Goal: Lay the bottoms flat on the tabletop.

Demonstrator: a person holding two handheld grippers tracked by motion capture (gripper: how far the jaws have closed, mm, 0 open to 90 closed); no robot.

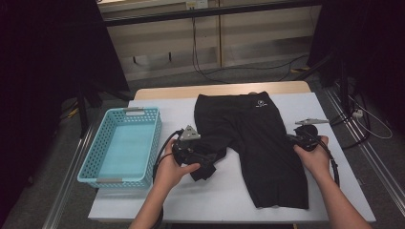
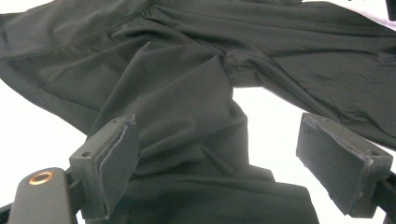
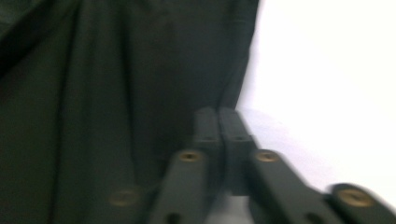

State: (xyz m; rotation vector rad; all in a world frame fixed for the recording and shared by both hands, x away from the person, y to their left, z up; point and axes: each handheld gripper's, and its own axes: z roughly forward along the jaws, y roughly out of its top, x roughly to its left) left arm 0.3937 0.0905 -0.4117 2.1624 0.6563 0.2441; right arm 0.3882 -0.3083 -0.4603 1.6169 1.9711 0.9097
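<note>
Two grippers are working black shorts (image 1: 253, 138) lying spread on the white table (image 1: 224, 195) beside a blue basket (image 1: 122, 145). Left gripper (image 2: 219, 163) is sitting with jaws wide apart around bunched fabric of one leg. Right gripper (image 3: 219, 135) is resting with jaws pressed together at the shorts' edge.
</note>
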